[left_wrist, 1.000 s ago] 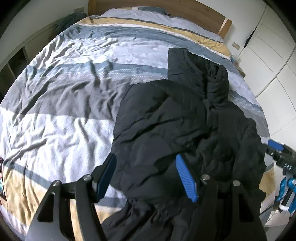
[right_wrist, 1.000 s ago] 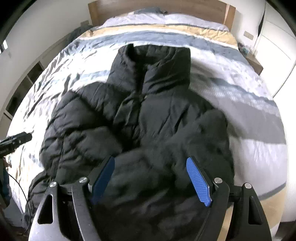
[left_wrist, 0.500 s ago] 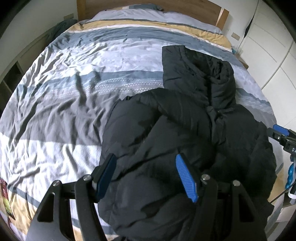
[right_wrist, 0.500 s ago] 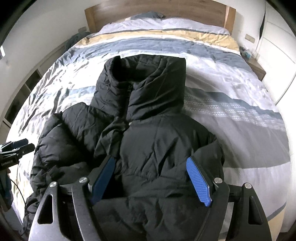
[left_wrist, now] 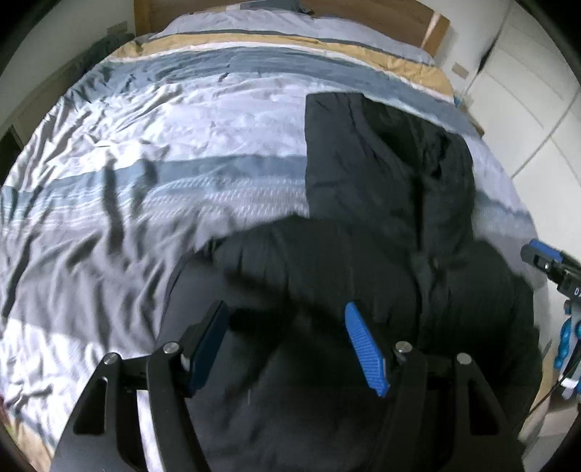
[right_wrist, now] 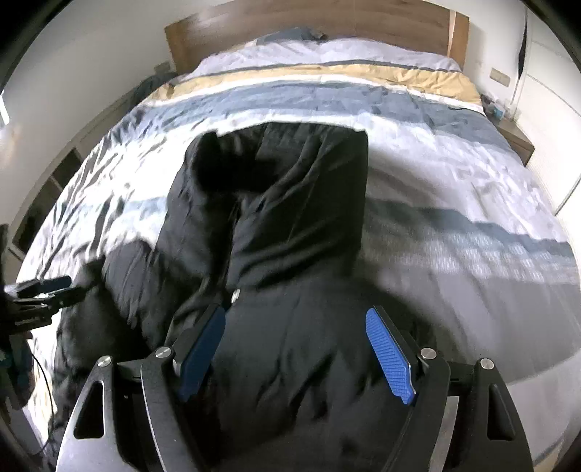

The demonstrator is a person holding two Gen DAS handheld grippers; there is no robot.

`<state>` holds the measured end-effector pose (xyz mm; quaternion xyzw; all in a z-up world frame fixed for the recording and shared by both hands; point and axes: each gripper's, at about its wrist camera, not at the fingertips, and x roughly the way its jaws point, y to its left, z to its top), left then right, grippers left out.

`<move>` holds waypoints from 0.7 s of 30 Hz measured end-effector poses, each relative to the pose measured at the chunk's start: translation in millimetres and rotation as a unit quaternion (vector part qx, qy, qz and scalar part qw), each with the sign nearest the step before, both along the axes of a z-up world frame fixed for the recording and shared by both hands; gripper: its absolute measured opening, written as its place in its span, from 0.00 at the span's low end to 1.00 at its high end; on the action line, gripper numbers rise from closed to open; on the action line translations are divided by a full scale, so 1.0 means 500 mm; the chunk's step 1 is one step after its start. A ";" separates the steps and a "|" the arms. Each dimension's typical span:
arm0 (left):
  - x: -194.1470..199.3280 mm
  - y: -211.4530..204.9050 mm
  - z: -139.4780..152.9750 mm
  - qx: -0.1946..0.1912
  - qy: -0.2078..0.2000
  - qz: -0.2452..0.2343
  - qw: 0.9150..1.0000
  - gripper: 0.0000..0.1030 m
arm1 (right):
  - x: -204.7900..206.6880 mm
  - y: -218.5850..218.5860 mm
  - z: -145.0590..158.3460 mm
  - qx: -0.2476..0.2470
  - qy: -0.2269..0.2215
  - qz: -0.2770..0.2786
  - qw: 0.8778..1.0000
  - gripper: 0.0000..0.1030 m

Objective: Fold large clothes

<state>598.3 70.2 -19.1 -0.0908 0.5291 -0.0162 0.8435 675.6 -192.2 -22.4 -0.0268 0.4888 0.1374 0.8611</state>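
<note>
Black puffer jacket (left_wrist: 381, 254) lies on the bed (left_wrist: 152, 174), hood end toward the far headboard (right_wrist: 276, 25), body bunched at the near edge under both claws. Left claw (left_wrist: 287, 345) hangs over the near part of the jacket, jaws apart, blue pads (left_wrist: 363, 348) spread with dark fabric showing behind the gap; whether the pads press on the fabric, cannot tell, the near area is blurred. Right claw (right_wrist: 296, 354) sits over the jacket's front panel, jaws wide apart, pads (right_wrist: 388, 355) either side of puffy fabric; grip or no grip, cannot tell. In the left wrist view the jacket fills the right half of the bed, striped duvet bare to the left, and the right claw's tip pokes in at the right edge. In the right wrist view the hood (right_wrist: 283, 163) lies flat toward the far side, a small silver zipper pull (right_wrist: 235, 295) sits just beyond the near-left pad, and the left claw shows at the left edge beside the jacket's sleeve side. White wardrobe (left_wrist: 526, 109) stands right of the bed, a wooden nightstand (right_wrist: 515, 139) at the far right corner. Both views are motion-blurred.
</note>
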 end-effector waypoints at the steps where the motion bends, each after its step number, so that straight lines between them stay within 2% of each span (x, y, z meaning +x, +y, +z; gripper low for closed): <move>1: 0.026 0.002 -0.007 0.001 -0.002 -0.001 1.000 0.63 | 0.023 -0.003 -0.001 0.009 0.000 -0.001 1.000 0.77; 6: 0.126 0.007 -0.035 -0.012 -0.010 0.003 1.000 0.63 | 0.127 -0.012 -0.010 0.035 -0.005 -0.007 0.999 0.78; 8: 0.159 0.012 -0.045 -0.032 -0.016 0.008 0.999 0.64 | 0.158 -0.014 -0.018 0.043 -0.008 -0.013 0.999 0.80; 11: 0.218 0.017 -0.069 -0.088 -0.018 0.017 0.996 0.64 | 0.208 -0.020 -0.035 0.070 -0.006 -0.019 0.997 0.80; 16: 0.321 0.021 -0.122 -0.182 -0.011 0.031 0.983 0.64 | 0.303 -0.051 -0.076 0.132 -0.005 -0.054 0.990 0.82; 21: 0.412 0.006 -0.171 -0.265 0.008 0.053 0.963 0.64 | 0.404 -0.080 -0.127 0.187 0.013 -0.091 0.978 0.84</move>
